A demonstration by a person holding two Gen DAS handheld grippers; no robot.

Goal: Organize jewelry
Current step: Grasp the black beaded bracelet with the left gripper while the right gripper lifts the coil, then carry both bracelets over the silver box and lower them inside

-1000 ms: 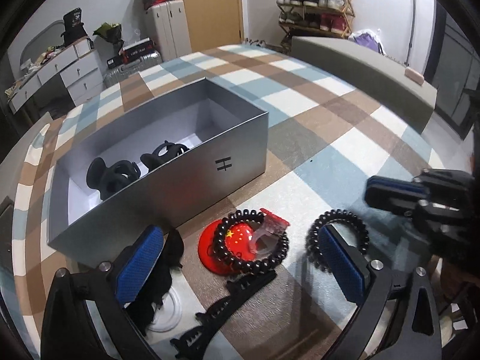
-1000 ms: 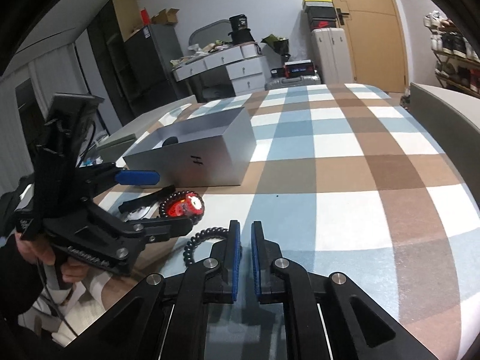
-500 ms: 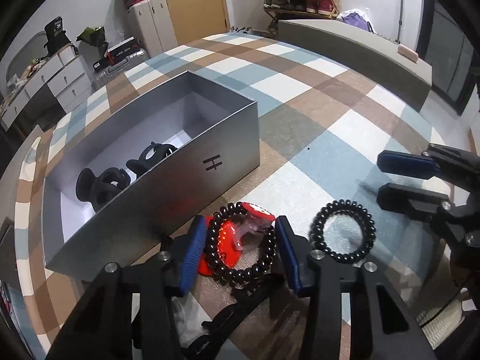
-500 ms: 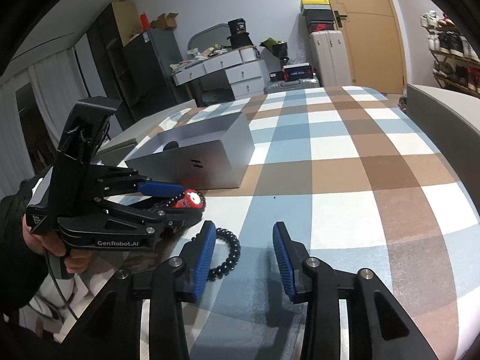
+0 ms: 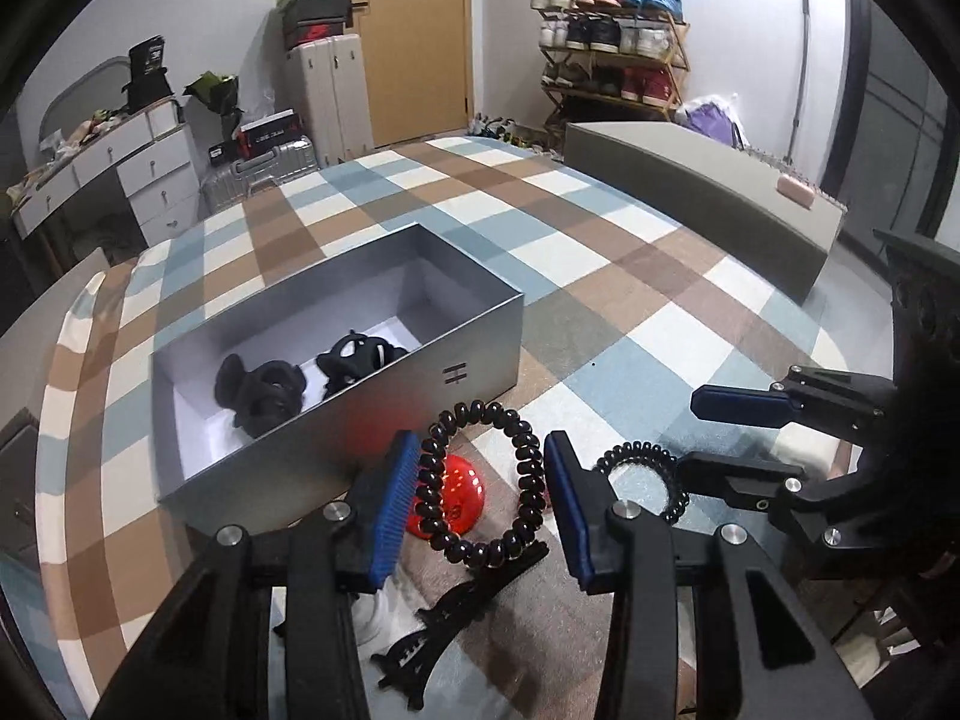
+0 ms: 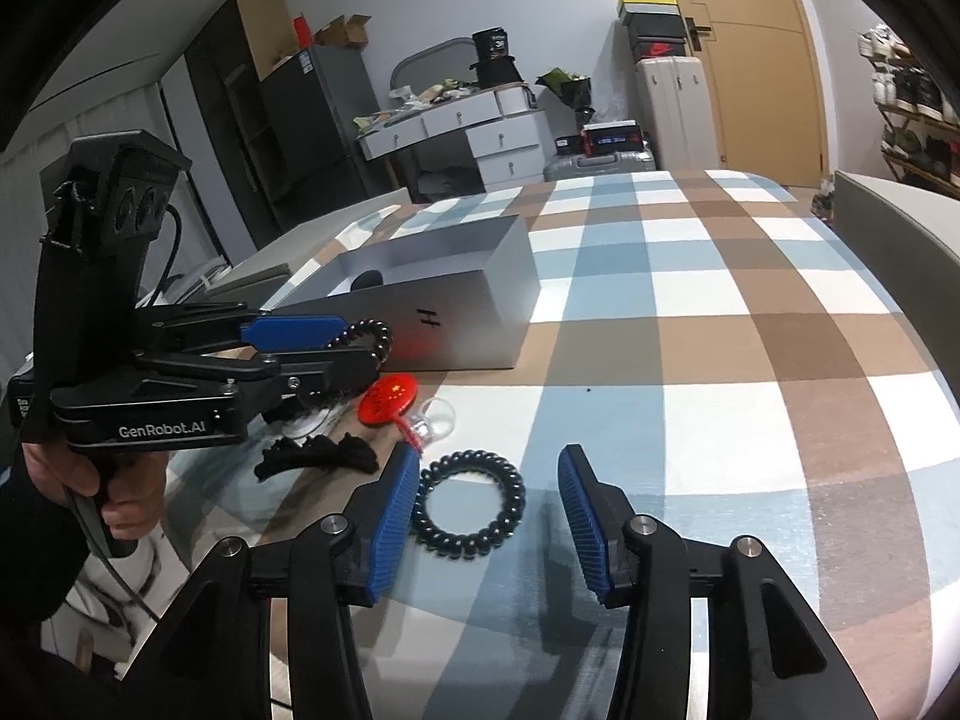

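We hold a beaded black bracelet [image 5: 480,483] between the jaws of our left gripper [image 5: 480,495], lifted just in front of the grey box [image 5: 372,414], while our right gripper [image 6: 486,519] stands with jaws wide apart around a coiled black hair tie [image 6: 468,507] lying on the checked surface [image 6: 690,408]. The bracelet looks pinched only at its sides, so we judge it could sag or slip before clearing the box wall. The hair tie sits hard against the right gripper's left jaw; closing off-centre may flick it away.
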